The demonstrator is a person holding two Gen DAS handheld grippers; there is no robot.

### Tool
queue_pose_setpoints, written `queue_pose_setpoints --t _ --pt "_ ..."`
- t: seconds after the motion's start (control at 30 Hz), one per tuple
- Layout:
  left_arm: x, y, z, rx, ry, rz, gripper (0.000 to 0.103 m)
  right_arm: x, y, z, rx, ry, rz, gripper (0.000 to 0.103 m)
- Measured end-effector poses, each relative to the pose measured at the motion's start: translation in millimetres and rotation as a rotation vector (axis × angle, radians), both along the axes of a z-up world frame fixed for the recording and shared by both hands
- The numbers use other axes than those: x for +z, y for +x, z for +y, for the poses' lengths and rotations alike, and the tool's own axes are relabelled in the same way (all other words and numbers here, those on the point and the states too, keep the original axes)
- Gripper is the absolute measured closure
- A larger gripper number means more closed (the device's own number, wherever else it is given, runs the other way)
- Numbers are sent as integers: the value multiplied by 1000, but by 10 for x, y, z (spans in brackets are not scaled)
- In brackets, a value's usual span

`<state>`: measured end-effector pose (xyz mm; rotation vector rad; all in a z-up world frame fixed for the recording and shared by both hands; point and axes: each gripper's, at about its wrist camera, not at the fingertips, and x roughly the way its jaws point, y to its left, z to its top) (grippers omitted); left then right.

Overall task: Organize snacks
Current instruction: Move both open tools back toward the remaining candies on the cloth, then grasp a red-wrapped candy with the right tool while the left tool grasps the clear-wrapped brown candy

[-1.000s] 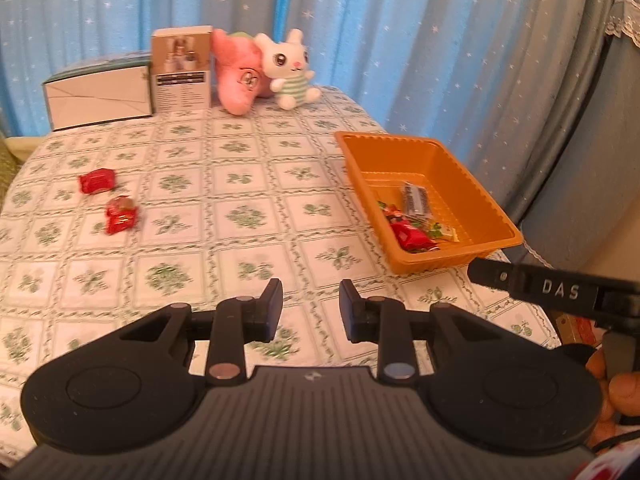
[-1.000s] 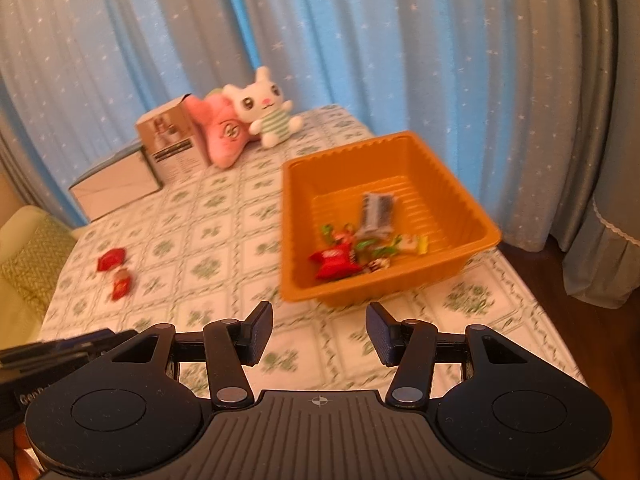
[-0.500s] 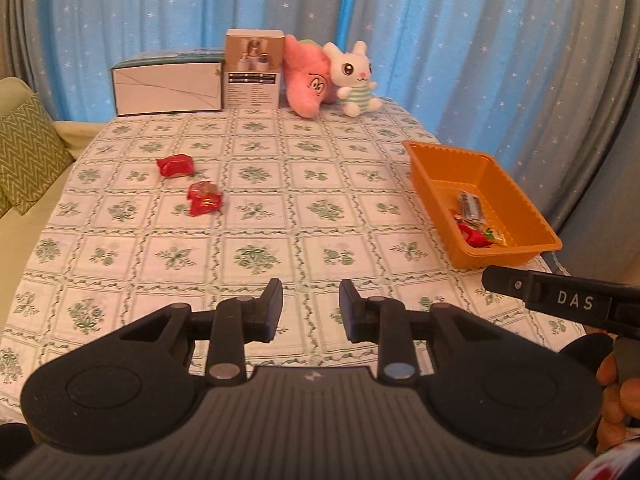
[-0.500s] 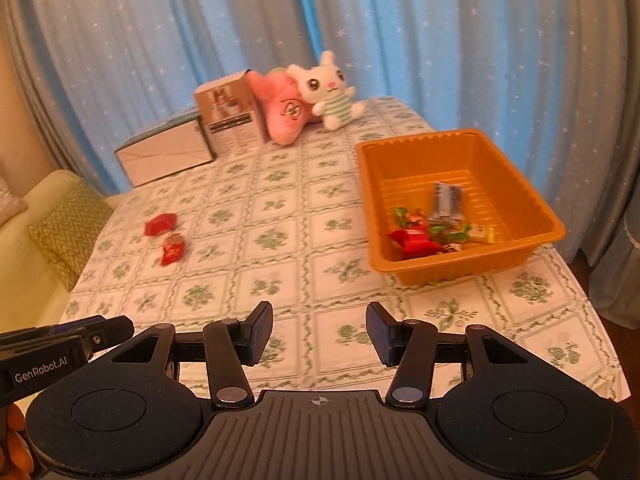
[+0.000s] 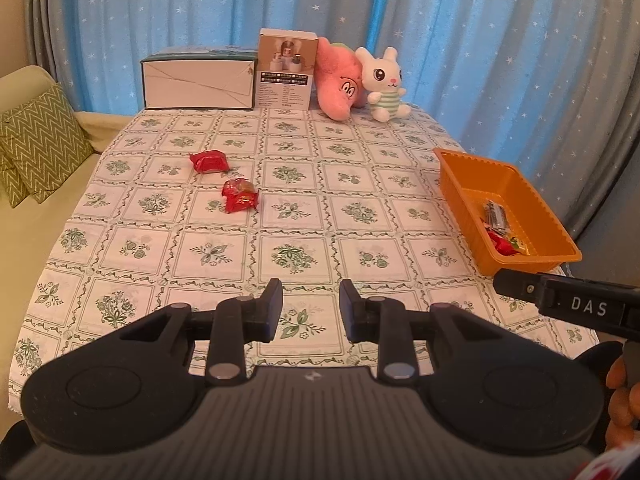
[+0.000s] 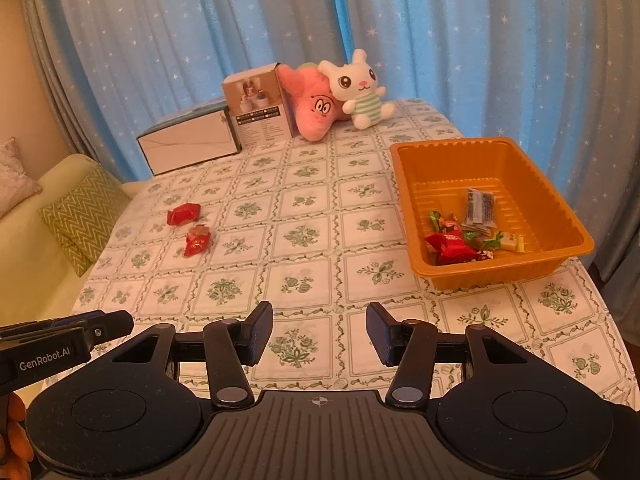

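Snacks [image 5: 240,197] nearer centre than before, tray [image 5: 532,216] farther right; left tool [image 5: 311,309], right tool [image 6: 319,332] released, empty

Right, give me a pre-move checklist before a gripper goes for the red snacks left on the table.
1. Two red snacks out on the tablecloth, unobstructed: ok.
2. Left gripper empty, jaws apart: ok.
3. Right gripper empty, jaws apart: ok.
4. Orange tray has bare floor left: ok.
5. Plush toys and boxes stand apart from the snacks: ok.
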<state>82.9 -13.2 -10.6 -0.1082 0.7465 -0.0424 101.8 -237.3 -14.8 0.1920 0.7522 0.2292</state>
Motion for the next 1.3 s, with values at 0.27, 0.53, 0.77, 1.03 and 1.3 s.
queue_pose_setpoints --t 0.27,0.53,0.77,1.03,1.3 --pt "-49 132 311 49 11 10 76 -91 122 163 29 -4 6 51" --pt "-110 353 599 83 26 20 76 -193 325 394 79 -7 10 51" --pt "-201 630 792 87 48 32 76 -280 579 681 140 -13 -5 51" --pt "-344 1044 987 77 82 44 76 -424 948 1056 207 -14 -24 51" --pt "-527 1435 1225 60 114 46 76 -692 1328 1405 247 -24 -24 51"
